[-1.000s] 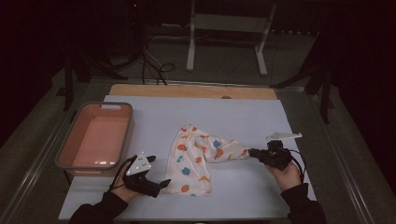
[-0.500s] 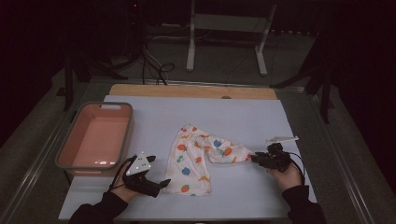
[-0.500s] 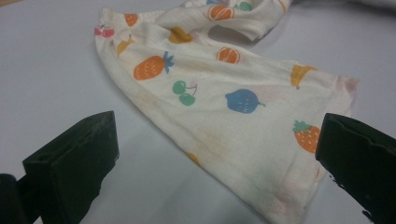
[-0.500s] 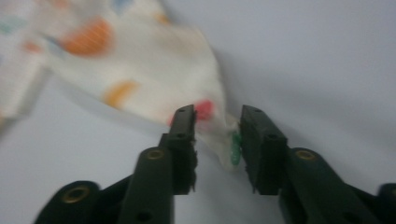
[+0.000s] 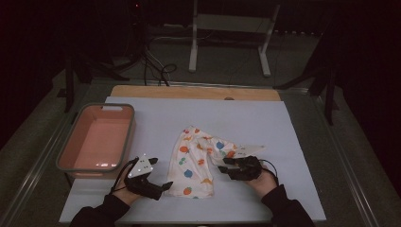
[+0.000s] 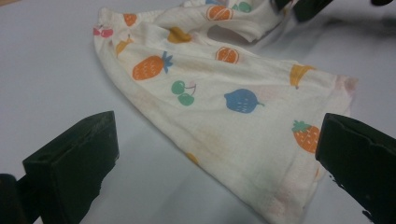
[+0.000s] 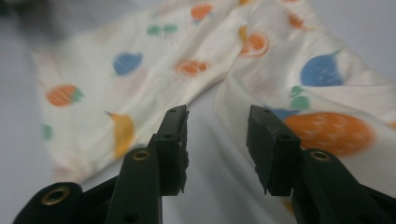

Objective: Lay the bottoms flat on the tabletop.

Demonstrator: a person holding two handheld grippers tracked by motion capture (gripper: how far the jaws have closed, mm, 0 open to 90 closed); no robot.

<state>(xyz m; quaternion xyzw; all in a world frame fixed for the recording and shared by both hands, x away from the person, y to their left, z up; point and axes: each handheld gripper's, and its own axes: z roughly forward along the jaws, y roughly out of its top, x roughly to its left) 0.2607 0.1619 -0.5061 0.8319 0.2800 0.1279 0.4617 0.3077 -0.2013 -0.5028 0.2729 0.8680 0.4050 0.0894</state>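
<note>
Cloth (image 5: pixel 198 158), white with a fruit print, lies flat-ish on the desk (image 5: pixel 283 127) mat, near the front edge, between the two hands. One part runs down toward the person; a second part folds off to the right.

Change since a second ago: the right gripper (image 5: pixel 226 166) then pinched the cloth's right tip, out toward the right side of the mat. That tip is now released. The right hand has come inward and down to the cloth's middle, and its jaws have just been opening. In the right gripper view they stand partly spread, nothing between the pads, with the gap aimed at the crease (image 7: pixel 219 93) where the two parts meet.

Left gripper (image 5: pixel 158 187) has kept its place at the cloth's lower left corner. In the left gripper view its jaws are spread wide on either side of the hem (image 6: pixel 299 186), not touching it.

Reading: the pull-out of the right part looks finished; the next hold is likely a fresh pinch at the crease or inner edge, probably for folding or smoothing.

Room: open mat beyond and right of the cloth. Pink bin (image 5: pixel 97 137) sits at the left edge, well apart from the cloth but near the left hand. Front edge of the mat is close under both wrists, so little room to draw back.
</note>
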